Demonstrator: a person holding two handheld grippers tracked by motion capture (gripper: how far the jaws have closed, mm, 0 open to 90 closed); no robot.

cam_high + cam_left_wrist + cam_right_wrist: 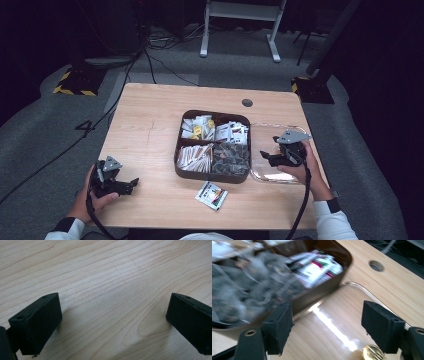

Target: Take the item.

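One brown four-compartment tray [212, 174] of sachets is set mid-table. One clear lid [264, 175] lies beside it. One loose sachet [211, 194] lies nearby. Left gripper [131, 184] and right gripper [263, 156]: both held wide apart, nothing gripped.

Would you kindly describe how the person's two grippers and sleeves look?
Both the left gripper and the right gripper are black with blocky jaws, a grey three-cornered plate on top and a trailing black cable. The sleeves are white with dark cuffs.
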